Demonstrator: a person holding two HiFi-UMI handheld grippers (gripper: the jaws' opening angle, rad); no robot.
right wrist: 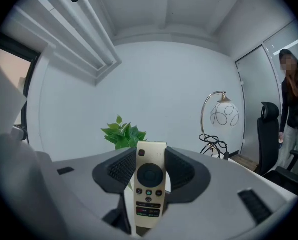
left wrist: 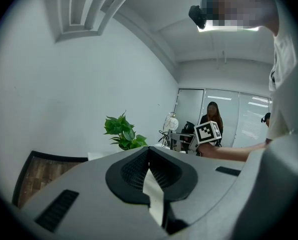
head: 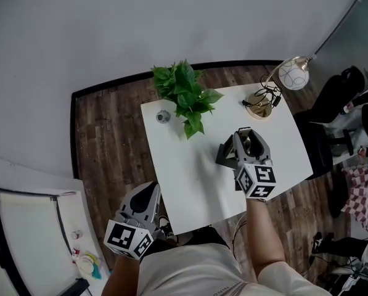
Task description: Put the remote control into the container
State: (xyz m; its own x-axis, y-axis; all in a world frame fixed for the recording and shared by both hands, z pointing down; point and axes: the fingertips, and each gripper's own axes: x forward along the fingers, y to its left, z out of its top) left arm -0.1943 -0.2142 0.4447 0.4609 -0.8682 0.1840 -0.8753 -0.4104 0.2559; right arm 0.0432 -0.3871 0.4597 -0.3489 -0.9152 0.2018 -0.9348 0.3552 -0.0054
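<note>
Gripping hard, the right gripper has its two dark pads clamped on the long side edges of the remote control; nothing slack in that hold. In the right gripper view the cream remote stands upright between the jaws; its long axis runs straight up and down, across the line the gripper points along; the small button end is at the top, the coloured keys sit low near the jaw roots, and the button face looks back at the camera.

Over on the other side, the left gripper has its jaws closed tip to tip with nothing between them; from the head view it sits at the near left corner of the white table, off the edge above the wood floor.

Widening out in the head view: the right gripper is over the right half of the table; a dark container sits just beside it on its left, partly hidden by it. So the remote is up in the jaws, not in the container.

Further back, a green plant stands at the far edge; a small round grey thing lies just to its left; a lamp with a globe shade arches over the far right corner, cables tangled at its base.
</note>
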